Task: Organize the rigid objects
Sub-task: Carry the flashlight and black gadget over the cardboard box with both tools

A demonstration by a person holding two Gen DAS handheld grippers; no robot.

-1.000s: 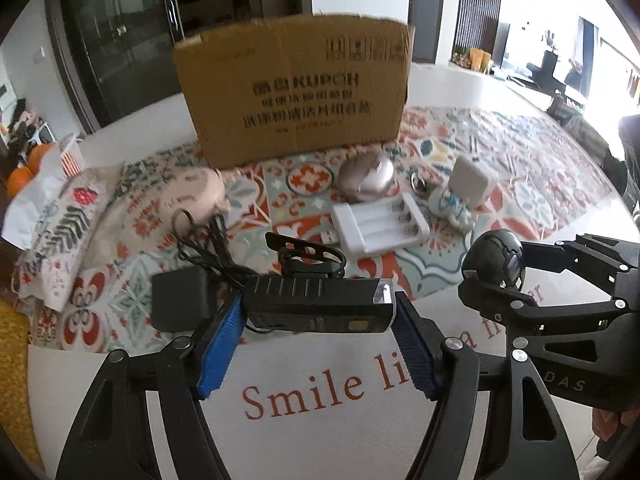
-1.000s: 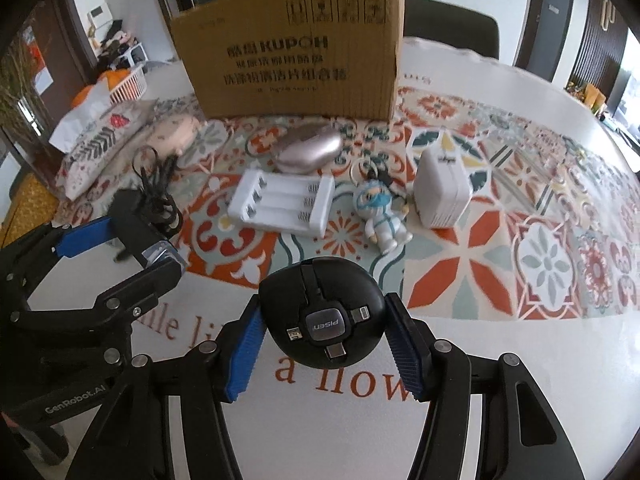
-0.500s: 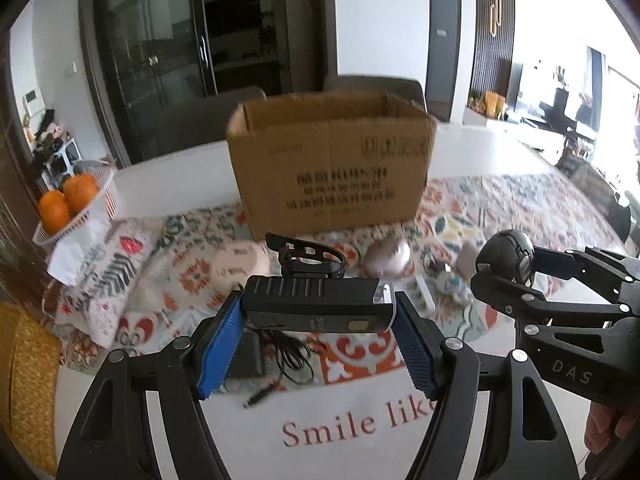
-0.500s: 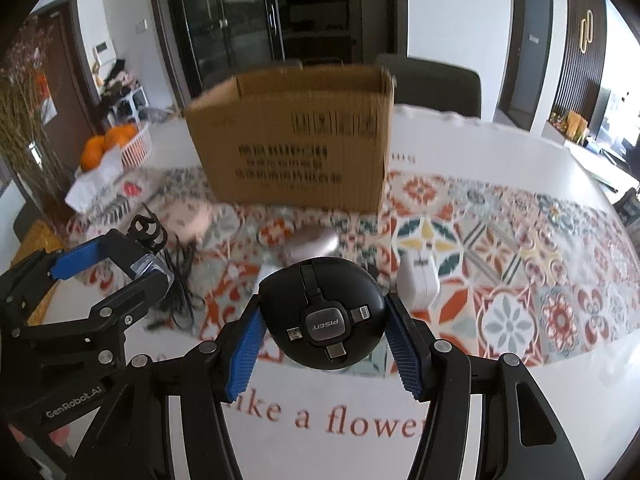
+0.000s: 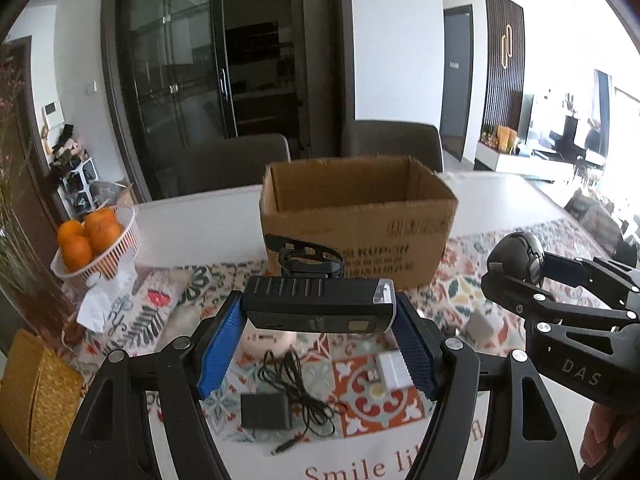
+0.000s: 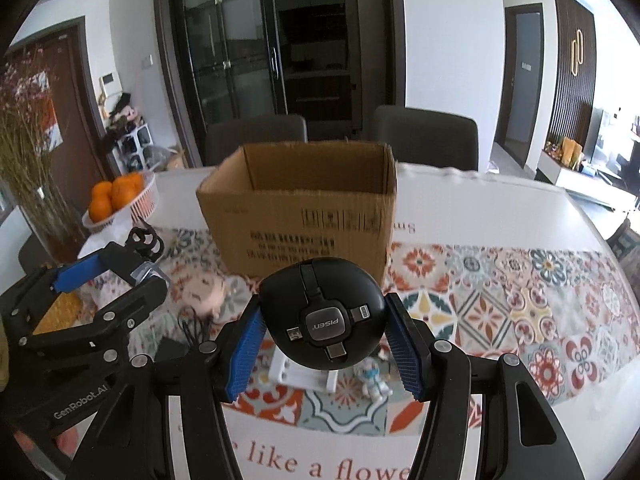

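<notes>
My left gripper (image 5: 318,330) is shut on a black bike light (image 5: 318,308) with a clamp mount on top, held crosswise above the table. My right gripper (image 6: 322,332) is shut on a round black cable hub (image 6: 322,318) with plugs around its face. Both hang in the air in front of an open cardboard box (image 5: 356,216), which also shows in the right wrist view as the box (image 6: 300,216). From the left wrist view the right gripper (image 5: 520,272) with the hub is at the right. From the right wrist view the left gripper (image 6: 116,276) is at the left.
On the patterned cloth (image 6: 500,300) lie a black adapter with cord (image 5: 266,412), a white battery charger (image 6: 300,374), a small astronaut figure (image 6: 374,378), a white plug (image 5: 482,326) and a pink doll head (image 6: 202,294). A basket of oranges (image 5: 94,240) stands far left.
Both grippers have risen with their objects still gripped and tilted up. The box's open top has come into sight and the table items have dropped lower in both views.
</notes>
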